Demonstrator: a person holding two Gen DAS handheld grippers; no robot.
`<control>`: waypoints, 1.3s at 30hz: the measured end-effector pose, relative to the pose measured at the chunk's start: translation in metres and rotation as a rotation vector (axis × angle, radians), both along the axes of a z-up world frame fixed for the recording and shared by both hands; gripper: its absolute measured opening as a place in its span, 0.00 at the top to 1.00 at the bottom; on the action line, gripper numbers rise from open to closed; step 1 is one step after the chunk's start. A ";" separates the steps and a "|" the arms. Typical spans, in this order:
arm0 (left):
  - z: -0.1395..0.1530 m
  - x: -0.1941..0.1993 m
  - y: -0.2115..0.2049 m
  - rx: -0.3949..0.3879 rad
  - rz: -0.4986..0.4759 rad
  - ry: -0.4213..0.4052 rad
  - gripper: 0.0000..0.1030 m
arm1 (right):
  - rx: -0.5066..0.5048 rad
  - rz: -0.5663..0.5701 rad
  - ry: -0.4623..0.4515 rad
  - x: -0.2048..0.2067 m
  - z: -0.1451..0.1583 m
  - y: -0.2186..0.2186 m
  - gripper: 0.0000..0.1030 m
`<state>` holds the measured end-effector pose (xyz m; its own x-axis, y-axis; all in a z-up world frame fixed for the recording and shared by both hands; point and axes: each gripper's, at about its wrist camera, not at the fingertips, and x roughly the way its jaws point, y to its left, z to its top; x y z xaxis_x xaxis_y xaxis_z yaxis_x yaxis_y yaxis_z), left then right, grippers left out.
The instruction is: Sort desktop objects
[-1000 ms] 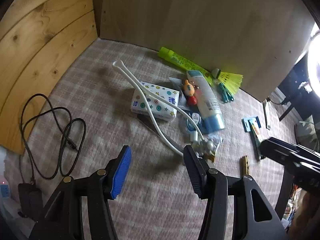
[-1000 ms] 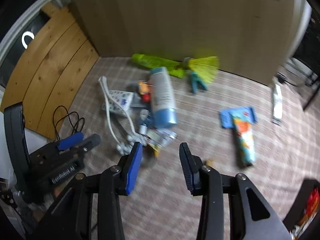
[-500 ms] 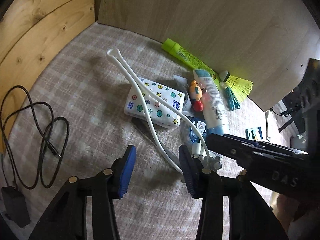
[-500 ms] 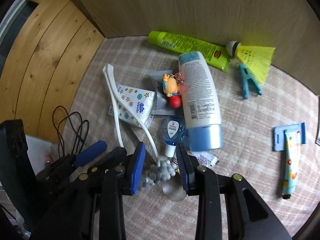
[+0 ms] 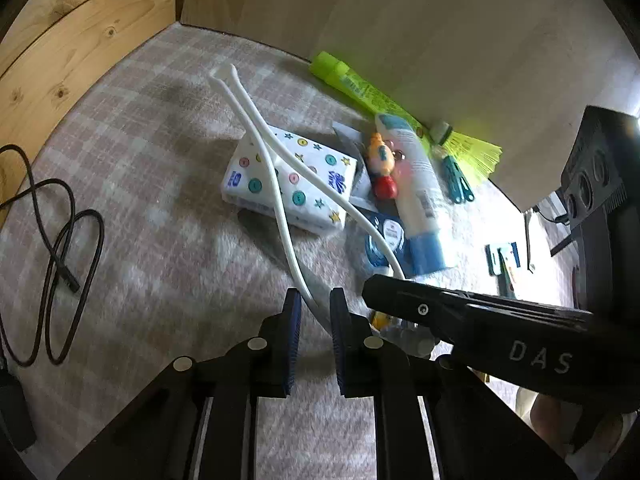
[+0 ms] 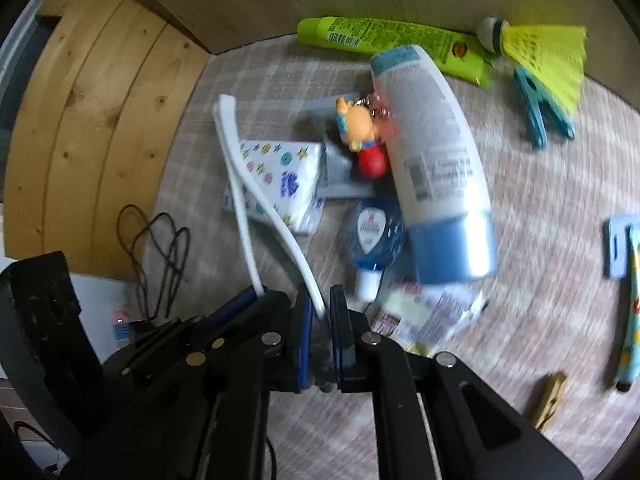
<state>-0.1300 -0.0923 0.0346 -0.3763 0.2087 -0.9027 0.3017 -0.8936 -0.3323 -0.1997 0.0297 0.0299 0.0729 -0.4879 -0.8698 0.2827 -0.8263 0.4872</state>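
Observation:
A long white band folded in two (image 5: 276, 176) lies across a patterned tissue pack (image 5: 292, 178) on the checked cloth. My left gripper (image 5: 314, 308) is shut on one near end of the band. My right gripper (image 6: 320, 312) is shut on the band's other strand (image 6: 296, 256), just beside the left gripper. The tissue pack also shows in the right wrist view (image 6: 280, 180). A white bottle with a blue cap (image 6: 436, 160), a small blue sanitiser bottle (image 6: 374, 236) and a toy keyring (image 6: 360, 132) lie behind.
A green tube (image 6: 392, 40), yellow shuttlecock (image 6: 548, 48), teal clip (image 6: 540, 104) lie by the back wall. A crumpled packet (image 6: 428, 304), wooden peg (image 6: 550, 400) and carded tube (image 6: 628, 280) lie right. A black cable (image 5: 56, 272) lies left, by the wooden wall (image 5: 60, 60).
Both grippers moved forward to the near ends of the white band and closed on it. They now sit side by side.

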 end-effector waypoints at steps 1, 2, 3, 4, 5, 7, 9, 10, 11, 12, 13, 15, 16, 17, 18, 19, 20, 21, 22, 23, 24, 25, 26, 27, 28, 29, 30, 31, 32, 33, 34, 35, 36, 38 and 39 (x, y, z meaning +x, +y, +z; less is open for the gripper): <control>0.003 0.003 0.002 -0.006 -0.003 0.006 0.88 | -0.014 -0.008 -0.001 0.005 0.003 0.003 0.92; 0.006 0.006 0.004 -0.010 -0.007 0.012 0.88 | -0.025 -0.013 0.002 0.008 0.006 0.006 0.93; 0.011 0.009 0.006 -0.014 -0.012 0.019 0.88 | -0.035 -0.016 0.006 0.013 0.009 0.008 0.94; 0.016 0.013 0.010 -0.017 -0.021 0.028 0.88 | -0.050 -0.023 0.008 0.018 0.015 0.012 0.94; 0.020 0.016 0.013 -0.017 -0.027 0.036 0.89 | -0.061 -0.029 0.009 0.022 0.018 0.016 0.95; 0.033 0.024 0.023 -0.024 -0.043 0.057 0.90 | -0.085 -0.048 0.015 0.031 0.028 0.024 0.94; 0.044 0.031 0.035 -0.034 -0.066 0.074 0.90 | -0.103 -0.068 0.041 0.043 0.042 0.036 0.94; 0.051 0.035 0.044 -0.045 -0.083 0.087 0.90 | -0.110 -0.076 0.054 0.047 0.048 0.042 0.94; 0.056 0.039 0.049 -0.049 -0.096 0.094 0.90 | -0.116 -0.085 0.063 0.051 0.054 0.048 0.94; 0.061 0.044 0.055 -0.048 -0.108 0.100 0.90 | -0.124 -0.099 0.070 0.058 0.059 0.058 0.94; 0.066 0.047 0.064 -0.047 -0.124 0.107 0.90 | -0.139 -0.119 0.073 0.065 0.065 0.069 0.94; 0.075 0.054 0.084 -0.052 -0.161 0.123 0.91 | -0.160 -0.149 0.081 0.075 0.073 0.087 0.94; 0.081 0.057 0.096 -0.053 -0.185 0.132 0.91 | -0.173 -0.169 0.086 0.081 0.078 0.103 0.94; 0.087 0.061 0.108 -0.053 -0.206 0.142 0.92 | -0.182 -0.186 0.090 0.086 0.083 0.115 0.94; 0.091 0.064 0.121 -0.055 -0.229 0.151 0.93 | -0.188 -0.204 0.096 0.092 0.087 0.127 0.94; 0.096 0.064 0.136 -0.055 -0.257 0.159 0.93 | -0.188 -0.228 0.112 0.099 0.093 0.142 0.94; 0.100 0.066 0.149 -0.053 -0.282 0.165 0.93 | -0.188 -0.248 0.122 0.104 0.097 0.155 0.94; 0.105 0.068 0.169 -0.048 -0.318 0.173 0.93 | -0.191 -0.269 0.129 0.110 0.101 0.171 0.94; 0.108 0.071 0.186 -0.045 -0.347 0.179 0.93 | -0.196 -0.299 0.133 0.118 0.104 0.190 0.94; 0.109 0.073 0.197 -0.044 -0.368 0.184 0.93 | -0.196 -0.323 0.138 0.124 0.106 0.202 0.94; 0.111 0.075 0.213 -0.042 -0.399 0.189 0.93 | -0.192 -0.348 0.144 0.129 0.109 0.217 0.94; 0.113 0.079 0.233 -0.036 -0.433 0.192 0.93 | -0.184 -0.381 0.154 0.138 0.112 0.236 0.94; 0.115 0.081 0.248 -0.031 -0.460 0.195 0.93 | -0.179 -0.404 0.160 0.144 0.115 0.251 0.94; 0.117 0.086 0.272 -0.029 -0.505 0.201 0.93 | -0.167 -0.432 0.167 0.153 0.118 0.271 0.94; 0.118 0.089 0.289 -0.023 -0.535 0.204 0.93 | -0.156 -0.458 0.174 0.160 0.121 0.288 0.94; 0.117 0.090 0.301 -0.017 -0.555 0.203 0.93 | -0.151 -0.482 0.177 0.167 0.122 0.304 0.94; 0.117 0.093 0.316 -0.008 -0.583 0.202 0.93 | -0.146 -0.507 0.179 0.174 0.123 0.319 0.94; 0.118 0.097 0.335 0.000 -0.615 0.202 0.93 | -0.141 -0.540 0.179 0.183 0.124 0.339 0.94; 0.118 0.102 0.353 0.006 -0.649 0.200 0.94 | -0.139 -0.562 0.177 0.189 0.124 0.352 0.94; 0.118 0.106 0.364 0.009 -0.670 0.200 0.94 | -0.136 -0.591 0.175 0.199 0.125 0.370 0.94; 0.118 0.111 0.380 0.015 -0.701 0.197 0.94 | -0.133 -0.610 0.174 0.207 0.125 0.384 0.94; 0.118 0.115 0.393 0.021 -0.725 0.193 0.93 | -0.131 -0.627 0.171 0.213 0.125 0.395 0.94; 0.118 0.120 0.409 0.030 -0.756 0.189 0.93 | -0.130 -0.646 0.167 0.221 0.126 0.409 0.94; 0.121 0.130 0.430 0.032 -0.796 0.190 0.93 | -0.126 -0.681 0.160 0.237 0.126 0.434 0.94; 0.122 0.136 0.444 0.031 -0.823 0.192 0.93 | -0.119 -0.699 0.157 0.244 0.127 0.446 0.94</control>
